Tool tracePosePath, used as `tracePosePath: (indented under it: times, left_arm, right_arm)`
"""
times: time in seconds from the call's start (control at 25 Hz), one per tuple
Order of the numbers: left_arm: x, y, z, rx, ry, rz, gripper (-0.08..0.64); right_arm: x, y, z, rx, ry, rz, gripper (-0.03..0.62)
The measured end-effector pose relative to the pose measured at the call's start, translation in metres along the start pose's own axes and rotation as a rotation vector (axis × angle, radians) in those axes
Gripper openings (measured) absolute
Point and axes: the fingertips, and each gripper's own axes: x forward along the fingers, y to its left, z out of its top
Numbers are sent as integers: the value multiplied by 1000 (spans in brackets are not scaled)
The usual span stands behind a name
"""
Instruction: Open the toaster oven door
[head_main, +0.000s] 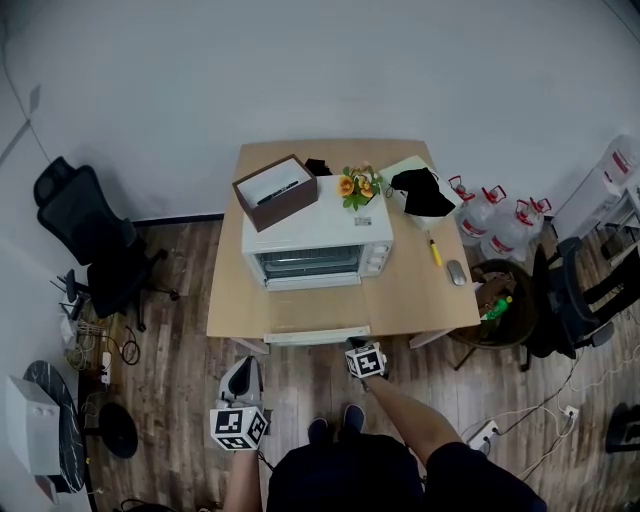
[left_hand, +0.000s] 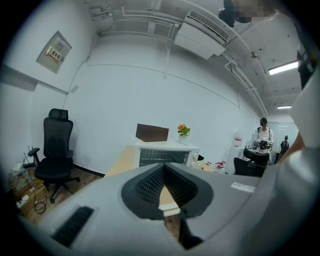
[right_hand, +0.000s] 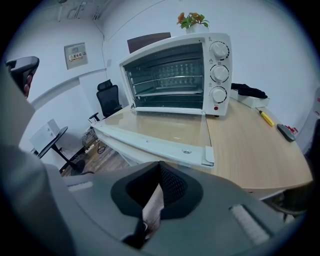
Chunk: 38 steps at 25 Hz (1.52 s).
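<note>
The white toaster oven (head_main: 318, 240) stands on the wooden table (head_main: 420, 300). Its glass door (head_main: 315, 312) lies swung down flat, with the handle (head_main: 317, 336) past the table's front edge. In the right gripper view the oven (right_hand: 175, 75) shows bare racks inside, and the lowered door (right_hand: 160, 127) lies just ahead. My right gripper (head_main: 360, 345) (right_hand: 160, 165) hangs just below the door's handle, shut and holding nothing. My left gripper (head_main: 243, 380) (left_hand: 164, 166) is lower left over the floor, also shut and holding nothing, with the oven (left_hand: 165, 155) far ahead of it.
A brown box (head_main: 275, 190) sits on the oven beside a small flower pot (head_main: 358, 185). A black cloth (head_main: 422, 192), a yellow pen (head_main: 436, 252) and a grey mouse (head_main: 456, 272) lie on the table's right. Water jugs (head_main: 500, 225), a bin (head_main: 500, 305) and a black chair (head_main: 95, 240) flank the table.
</note>
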Motion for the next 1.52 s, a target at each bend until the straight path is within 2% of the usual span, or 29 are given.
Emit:
tracePosePath:
  times: [0.68, 1.08, 1.52]
  left_arm:
    - [10, 4, -8, -5, 31, 8, -3]
    - [15, 13, -13, -33, 39, 22, -3]
    - [19, 5, -10, -38, 31, 1, -4]
  right_arm:
    - [22, -6, -19, 96, 24, 10, 8]
    - [23, -7, -18, 211, 37, 24, 8]
    - [19, -7, -21, 182, 60, 40, 9]
